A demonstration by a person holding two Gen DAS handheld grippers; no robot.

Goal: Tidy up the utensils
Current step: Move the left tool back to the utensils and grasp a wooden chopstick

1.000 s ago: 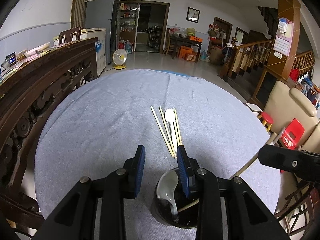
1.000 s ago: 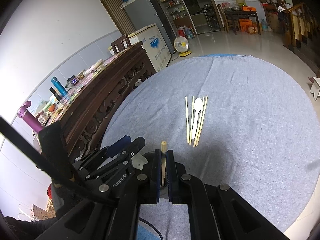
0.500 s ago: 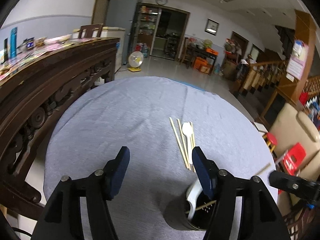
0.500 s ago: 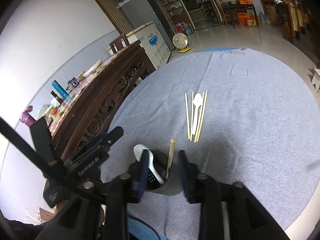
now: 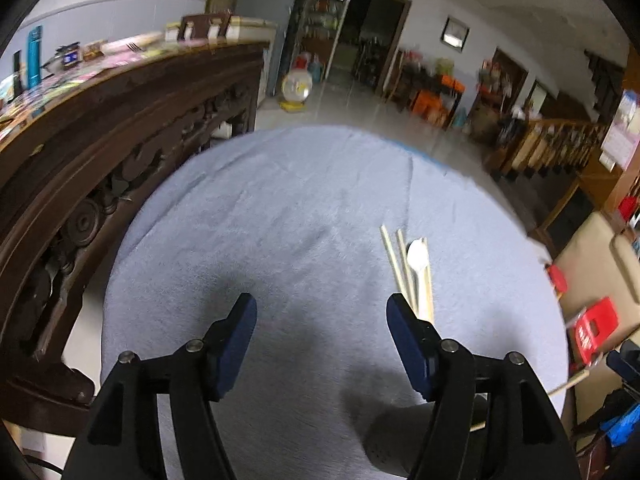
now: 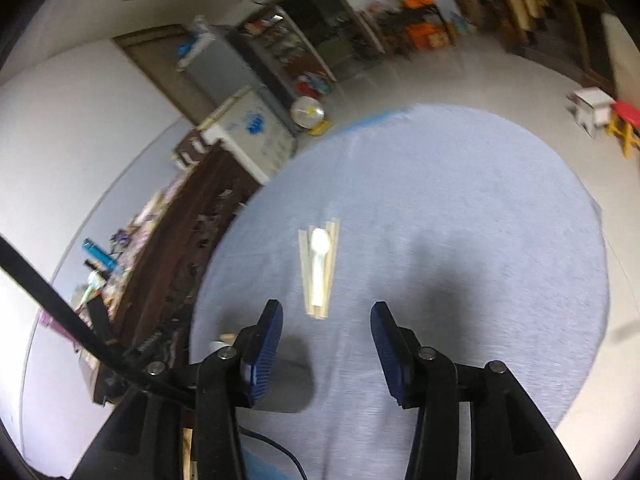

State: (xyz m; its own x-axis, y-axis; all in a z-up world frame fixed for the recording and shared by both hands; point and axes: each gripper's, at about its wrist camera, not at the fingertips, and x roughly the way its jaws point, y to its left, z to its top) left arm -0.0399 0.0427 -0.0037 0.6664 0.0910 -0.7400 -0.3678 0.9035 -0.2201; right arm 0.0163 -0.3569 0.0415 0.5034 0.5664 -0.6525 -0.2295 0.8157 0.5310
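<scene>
A white spoon [image 5: 417,258] lies among several wooden chopsticks [image 5: 394,262] on the grey tablecloth [image 5: 280,220]. The same spoon [image 6: 320,256] and chopsticks [image 6: 306,268] show in the right wrist view. My left gripper [image 5: 320,344] is open and empty, with the utensils just beyond its right finger. My right gripper [image 6: 326,352] is open and empty, with the pile just ahead of its left finger. The dark holder [image 6: 288,384] sits mostly hidden behind the right gripper's left finger; a chopstick end [image 6: 228,337] pokes up from it.
A carved dark wooden sideboard [image 5: 100,152] runs along the table's left side, with bottles and clutter on top. A red stool [image 5: 596,328] and a beige chair [image 5: 592,256] stand off the right edge. A cable [image 6: 276,452] lies near the front edge.
Both grippers opened wide and lifted away from the holder. The chopstick the right gripper held now stands in the holder. Both views tilted up, so the holder has dropped nearly out of sight.
</scene>
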